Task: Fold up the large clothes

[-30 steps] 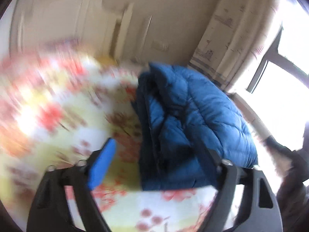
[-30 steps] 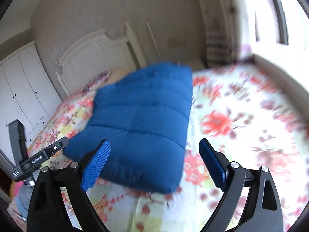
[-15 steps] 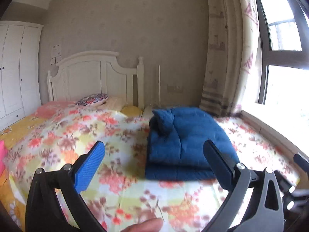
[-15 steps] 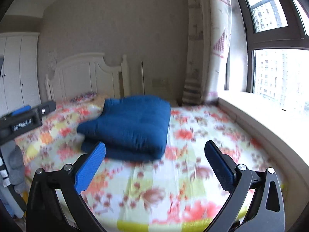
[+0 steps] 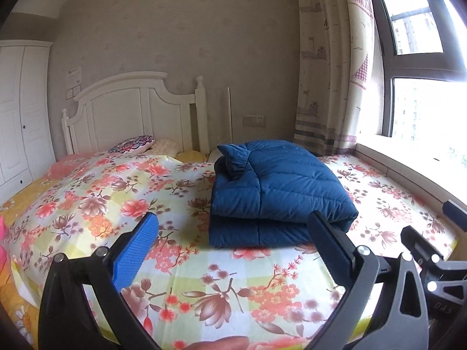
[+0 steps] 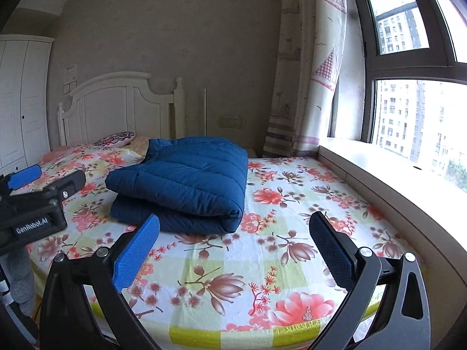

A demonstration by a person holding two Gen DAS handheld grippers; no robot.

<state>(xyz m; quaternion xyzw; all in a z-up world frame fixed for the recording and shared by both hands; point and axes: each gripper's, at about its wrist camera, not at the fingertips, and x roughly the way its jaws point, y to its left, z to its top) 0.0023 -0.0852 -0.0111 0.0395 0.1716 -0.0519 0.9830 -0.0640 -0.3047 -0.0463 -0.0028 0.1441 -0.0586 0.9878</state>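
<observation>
Left wrist view: the blue padded jacket (image 5: 277,195) is seen lying folded in a stacked bundle on the floral bed (image 5: 116,192), so folding is judged complete and nothing beyond withdrawal seems called for, while the left gripper (image 5: 233,242) and right gripper (image 6: 233,242) are spread wide, empty, touching nothing.

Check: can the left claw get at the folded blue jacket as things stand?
Probably yes. The left claw is open and empty, pointed at the folded blue jacket on the floral bedspread; only bare bedspread lies between them. It's clear of the jacket, so it must move in.
</observation>
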